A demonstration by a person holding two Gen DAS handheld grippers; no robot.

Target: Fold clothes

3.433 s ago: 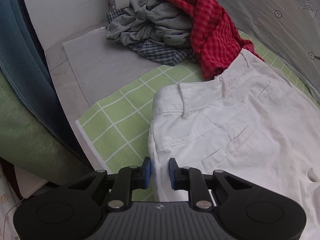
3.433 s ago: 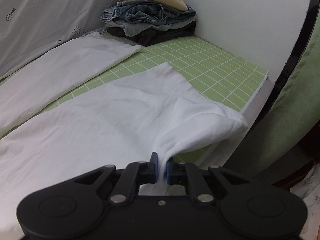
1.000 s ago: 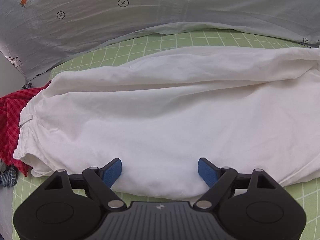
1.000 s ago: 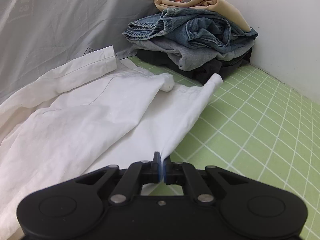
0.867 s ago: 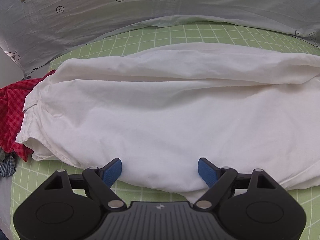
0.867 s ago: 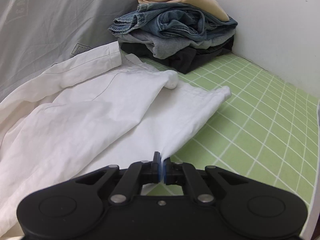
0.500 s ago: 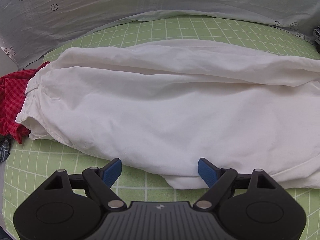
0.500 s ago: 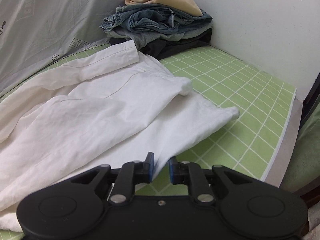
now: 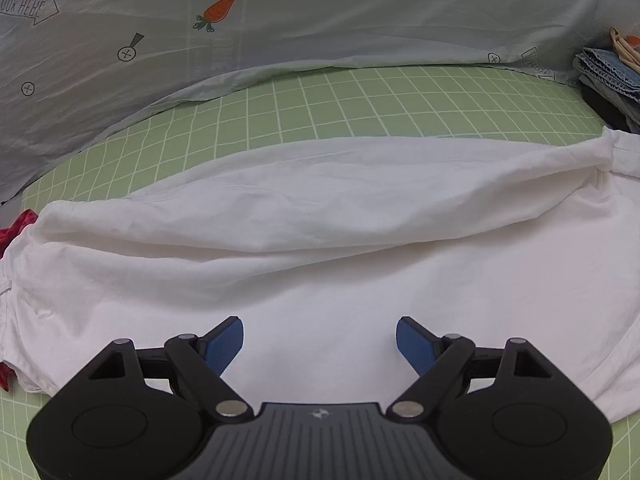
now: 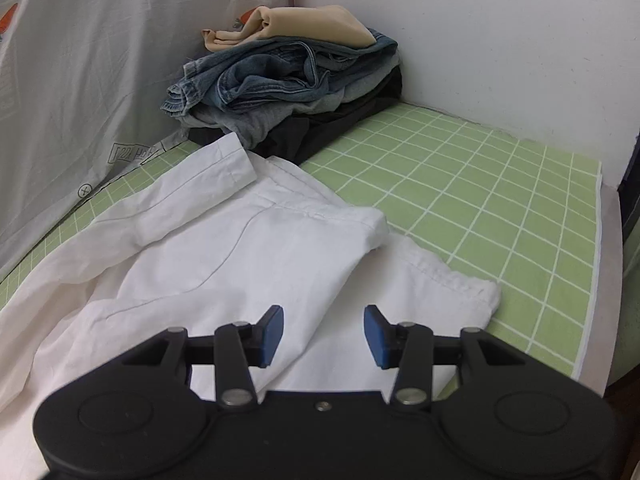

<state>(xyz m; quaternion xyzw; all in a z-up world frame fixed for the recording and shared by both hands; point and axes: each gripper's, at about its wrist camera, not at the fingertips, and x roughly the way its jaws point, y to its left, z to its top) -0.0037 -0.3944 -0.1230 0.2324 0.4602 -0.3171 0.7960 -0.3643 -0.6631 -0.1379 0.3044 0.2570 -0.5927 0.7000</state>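
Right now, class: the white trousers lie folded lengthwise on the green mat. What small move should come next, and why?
Probably pinch the uneven leg hems with the right gripper, whose jaws are opening and hold nothing, then square them, since one hem lies short of the other.

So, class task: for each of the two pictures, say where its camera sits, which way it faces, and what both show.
Left wrist: on the left gripper, angled down across the white trousers to the grey sheet; its open blue fingers show.
Right wrist: on the right gripper, facing the trouser hems and folded pile; its fingers, opening, hold nothing.
Shared: trousers, green checked mat, pile.
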